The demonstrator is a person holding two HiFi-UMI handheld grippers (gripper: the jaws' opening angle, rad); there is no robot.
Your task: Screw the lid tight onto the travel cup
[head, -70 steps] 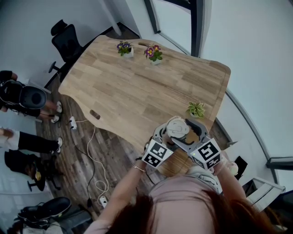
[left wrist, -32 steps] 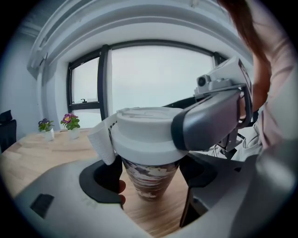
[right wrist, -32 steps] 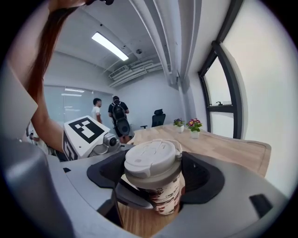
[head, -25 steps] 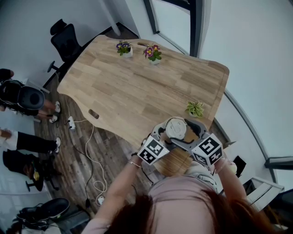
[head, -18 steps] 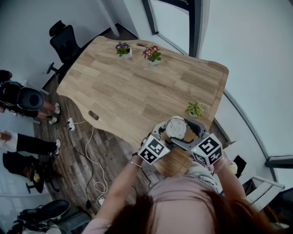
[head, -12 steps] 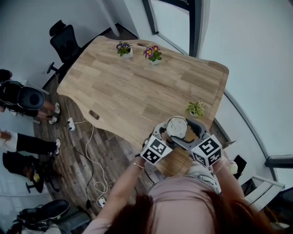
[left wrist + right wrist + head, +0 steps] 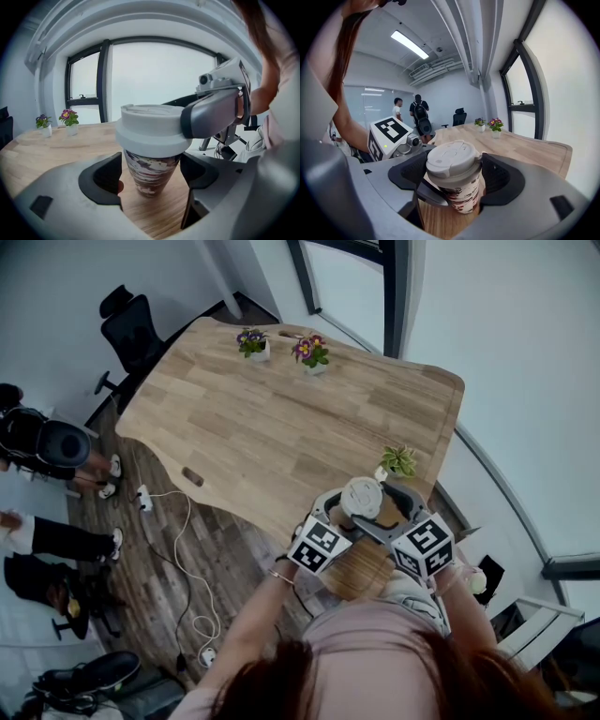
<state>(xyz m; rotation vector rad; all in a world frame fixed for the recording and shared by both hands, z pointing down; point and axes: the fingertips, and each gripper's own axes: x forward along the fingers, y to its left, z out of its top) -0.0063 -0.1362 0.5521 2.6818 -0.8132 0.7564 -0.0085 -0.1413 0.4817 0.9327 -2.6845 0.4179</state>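
My left gripper [image 7: 152, 173] clamps the patterned body of the travel cup [image 7: 465, 194], which stands upright near the wooden table's [image 7: 281, 418] near edge. My right gripper [image 7: 455, 176] is closed around the white lid [image 7: 152, 126] seated on the cup.

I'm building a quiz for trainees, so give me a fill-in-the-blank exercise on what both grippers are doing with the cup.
1. The right gripper is shut on the cup's white ____.
2. The left gripper grips the travel cup by its patterned body, ____ the lid.
3. The cup stands on a ____ table.
Missing words: lid; below; wooden.
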